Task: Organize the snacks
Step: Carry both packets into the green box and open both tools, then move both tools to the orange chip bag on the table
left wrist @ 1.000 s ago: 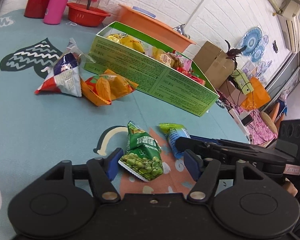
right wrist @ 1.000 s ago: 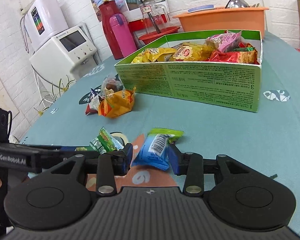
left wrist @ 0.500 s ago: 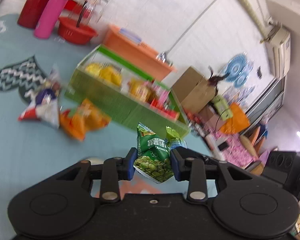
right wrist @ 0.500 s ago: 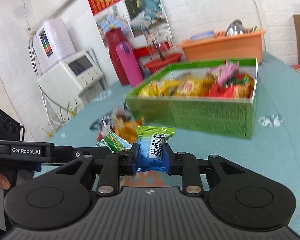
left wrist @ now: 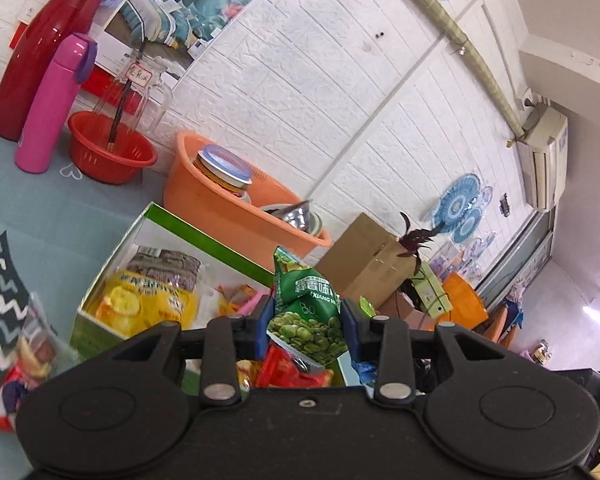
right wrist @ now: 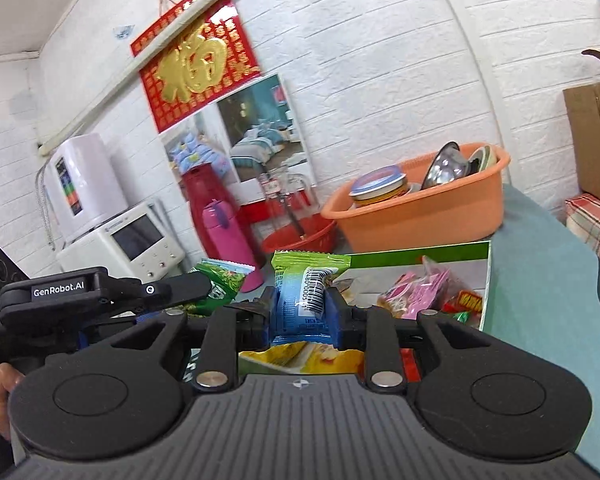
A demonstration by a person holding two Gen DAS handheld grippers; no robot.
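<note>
Snacks in transit to the box (left wrist: 112,256).
Pea pack (left wrist: 306,320) gripped in left fingers (left wrist: 263,322), blue pack (right wrist: 302,304) in right fingers (right wrist: 336,312), both above the part-filled box; packs (left wrist: 24,364) remain on desk (left wrist: 28,208).

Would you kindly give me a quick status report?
Left gripper shut on green pea packet. Right gripper shut on blue-green packet. Both above green cardboard box; nothing blocking.

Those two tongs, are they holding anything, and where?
Left tongs pinch a green pea packet by its sides; right tongs squeeze a blue packet's middle.
</note>
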